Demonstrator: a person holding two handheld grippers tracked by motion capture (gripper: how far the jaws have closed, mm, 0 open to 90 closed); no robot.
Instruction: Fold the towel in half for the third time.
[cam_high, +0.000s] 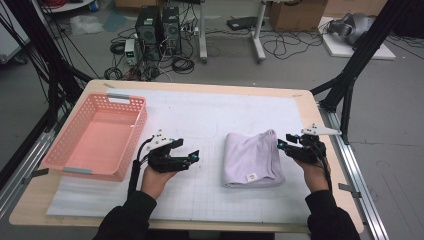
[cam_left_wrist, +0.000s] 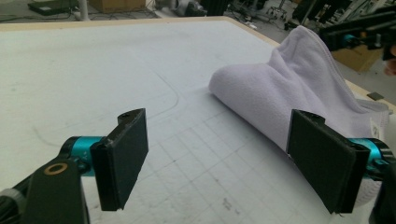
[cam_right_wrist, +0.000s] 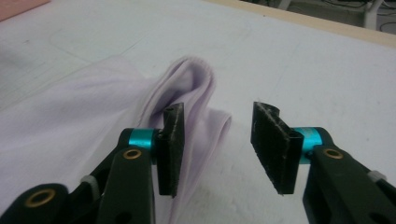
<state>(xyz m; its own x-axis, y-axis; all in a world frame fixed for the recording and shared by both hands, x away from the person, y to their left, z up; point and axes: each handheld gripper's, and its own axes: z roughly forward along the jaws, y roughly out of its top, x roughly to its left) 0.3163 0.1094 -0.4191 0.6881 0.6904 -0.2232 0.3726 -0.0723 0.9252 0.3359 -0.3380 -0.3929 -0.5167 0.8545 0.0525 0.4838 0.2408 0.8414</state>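
High view: left gripper (cam_high: 186, 156) hangs over bare mat (cam_high: 200, 120), jaws apart with nothing between them. The folded towel (cam_high: 252, 159) lies well clear to its right; the basket (cam_high: 95, 135) sits just to its left. Right gripper (cam_high: 290, 146) stands at the towel's upper right corner, jaws parted, apparently free of the cloth. Beyond this gripper the table edge (cam_high: 312, 125) is near, so little room remains on that side. Open mat lies ahead of both grippers.

Left gripper view: jaws stand wide, holding nothing. The towel (cam_left_wrist: 299, 93) lies ahead and to the right, its fold peaked up, not flat. The right-hand jaw overlaps the towel's near edge in the picture; contact cannot be told. Mat (cam_left_wrist: 93, 70) ahead and left is free.

Right gripper view: jaws stand half open, gap empty. The towel (cam_right_wrist: 70, 130) lies left of and behind the left jaw, its raised corner close against the pad; whether they touch cannot be told.

Risk, as judged: the peaked fold may slump or unroll once left alone, spoiling the fold. A withdrawing right jaw could snag the raised corner and drag it. A left gripper swing leftward could knock the basket rim.
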